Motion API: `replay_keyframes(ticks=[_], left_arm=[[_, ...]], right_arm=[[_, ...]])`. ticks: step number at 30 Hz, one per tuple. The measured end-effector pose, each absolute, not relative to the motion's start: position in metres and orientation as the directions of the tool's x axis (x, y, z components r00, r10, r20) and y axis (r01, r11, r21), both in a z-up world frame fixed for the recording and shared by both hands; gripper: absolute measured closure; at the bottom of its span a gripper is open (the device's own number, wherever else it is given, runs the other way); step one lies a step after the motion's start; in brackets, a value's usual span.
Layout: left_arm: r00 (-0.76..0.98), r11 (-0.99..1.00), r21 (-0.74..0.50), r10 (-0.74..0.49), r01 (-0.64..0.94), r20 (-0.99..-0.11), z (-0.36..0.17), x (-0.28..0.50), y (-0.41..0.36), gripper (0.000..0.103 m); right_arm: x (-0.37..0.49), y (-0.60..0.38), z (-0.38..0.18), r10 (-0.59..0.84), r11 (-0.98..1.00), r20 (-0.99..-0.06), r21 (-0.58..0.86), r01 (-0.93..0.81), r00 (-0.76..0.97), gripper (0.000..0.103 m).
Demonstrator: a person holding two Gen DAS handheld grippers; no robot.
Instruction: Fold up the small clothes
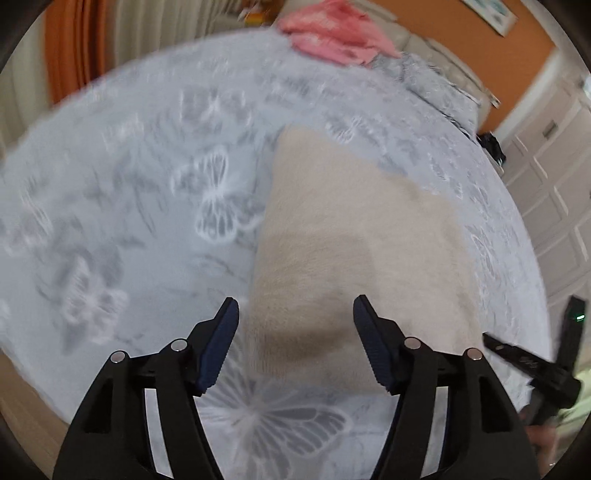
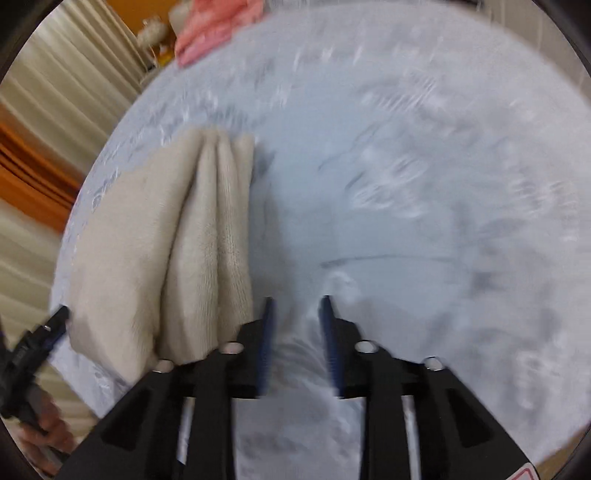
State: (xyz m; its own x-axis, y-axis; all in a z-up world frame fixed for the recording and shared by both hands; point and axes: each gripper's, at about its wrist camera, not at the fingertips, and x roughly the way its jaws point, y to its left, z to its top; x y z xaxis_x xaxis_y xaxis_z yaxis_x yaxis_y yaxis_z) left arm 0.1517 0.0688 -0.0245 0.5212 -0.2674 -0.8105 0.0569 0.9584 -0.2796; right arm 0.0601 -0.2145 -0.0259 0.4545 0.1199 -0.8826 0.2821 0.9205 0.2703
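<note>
A folded beige garment (image 1: 351, 236) lies on a bed with a pale blue butterfly cover (image 1: 129, 184). My left gripper (image 1: 295, 317) is open and empty, its jaws wide apart over the garment's near end. In the right wrist view the same garment (image 2: 166, 251) shows as a stack of folded layers to the left. My right gripper (image 2: 297, 306) is open and empty, just right of the garment, over the bed cover (image 2: 424, 184). The right gripper also shows at the left wrist view's right edge (image 1: 535, 365). Both views are motion-blurred.
A pink garment (image 1: 332, 33) lies at the far edge of the bed, also seen in the right wrist view (image 2: 214, 26). Orange and cream curtains (image 1: 74, 48) hang on the left. White cabinet doors (image 1: 554, 184) stand on the right.
</note>
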Motion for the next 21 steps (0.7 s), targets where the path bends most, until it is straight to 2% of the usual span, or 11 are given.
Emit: replay_keyframes(ticks=[3,4,6,10,16,21], left_arm=[[0.614,0.978,-0.188,-0.203,0.091,-0.762,0.002,0.122,0.059,0.021],[0.643,0.982,-0.160,-0.188,0.102,-0.743,0.011,0.109,0.054,0.016],[0.675,0.985,-0.123,-0.173,0.121,-0.718,0.024,0.086,0.045,0.014],[0.711,0.986,-0.065,-0.157,0.155,-0.686,0.038,0.043,0.020,0.007],[0.693,0.988,-0.019,-0.120,0.151,-0.711,0.027,-0.001,-0.011,0.006],[0.732,0.990,0.057,-0.057,0.131,-0.679,0.027,-0.021,-0.025,0.006]], right_arm=[[0.024,-0.204,0.010,0.016,0.948,-0.836,0.188,0.259,0.549,0.030],[0.013,-0.201,0.021,-0.005,0.957,-0.819,0.163,0.241,0.574,0.028],[-0.003,-0.191,0.038,-0.038,0.971,-0.787,0.116,0.208,0.616,0.016],[-0.029,-0.176,0.058,-0.041,0.984,-0.754,0.083,0.158,0.656,0.011],[-0.068,-0.176,0.036,-0.023,0.975,-0.805,0.112,0.190,0.592,0.011],[-0.080,-0.179,0.034,-0.021,0.966,-0.791,0.141,0.216,0.612,0.011]])
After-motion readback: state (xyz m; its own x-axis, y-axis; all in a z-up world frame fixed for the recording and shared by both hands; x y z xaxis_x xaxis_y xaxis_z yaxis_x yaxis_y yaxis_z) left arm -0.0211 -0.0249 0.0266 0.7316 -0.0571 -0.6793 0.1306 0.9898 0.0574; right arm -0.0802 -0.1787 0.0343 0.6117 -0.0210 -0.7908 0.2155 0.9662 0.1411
